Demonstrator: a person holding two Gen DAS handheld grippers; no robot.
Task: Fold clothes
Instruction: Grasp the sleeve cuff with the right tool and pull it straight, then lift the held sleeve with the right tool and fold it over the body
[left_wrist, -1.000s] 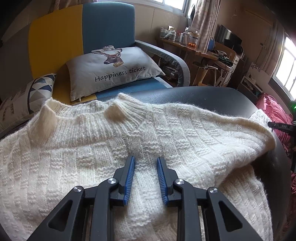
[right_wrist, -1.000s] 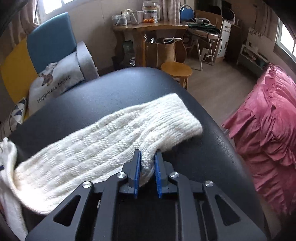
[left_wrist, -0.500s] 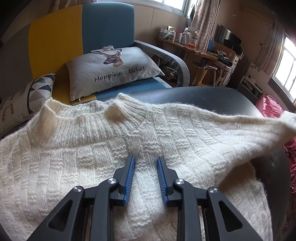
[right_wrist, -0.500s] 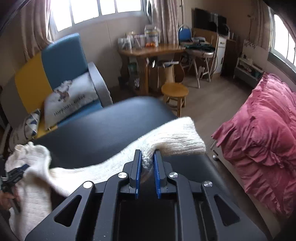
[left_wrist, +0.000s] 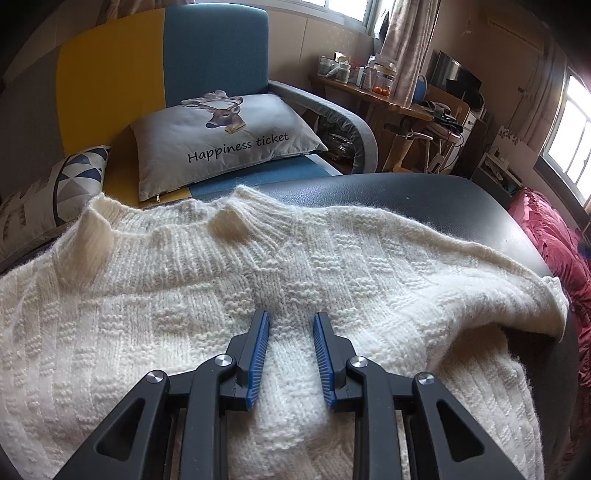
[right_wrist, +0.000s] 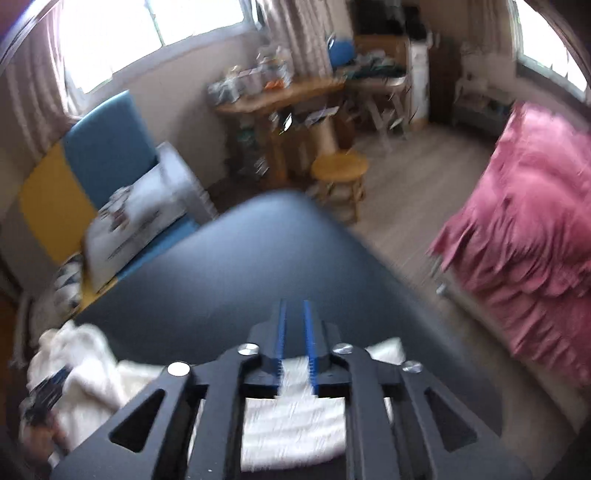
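Note:
A cream knitted sweater (left_wrist: 332, 266) lies spread on the black padded table (left_wrist: 424, 199), collar toward the armchair. My left gripper (left_wrist: 290, 319) stands open, fingertips resting on the sweater's chest, with flat knit between them. The right sleeve (left_wrist: 498, 295) lies folded over the sweater's right side. In the blurred right wrist view my right gripper (right_wrist: 294, 306) hangs above the table (right_wrist: 240, 266). Its jaws are opening, and only dark table shows between the tips. The sleeve (right_wrist: 291, 421) lies below and behind the fingers. The sweater's body (right_wrist: 81, 362) is at lower left.
A blue and yellow armchair with a grey deer pillow (left_wrist: 221, 144) stands just beyond the table. Pink bedding (right_wrist: 524, 221) lies to the right. A wooden stool (right_wrist: 340, 166) and a cluttered wooden desk (right_wrist: 280, 96) stand farther back.
The right gripper rose with the sleeve pinched, then let it go; the sleeve now lies folded over the sweater's right side. The left gripper has not moved.

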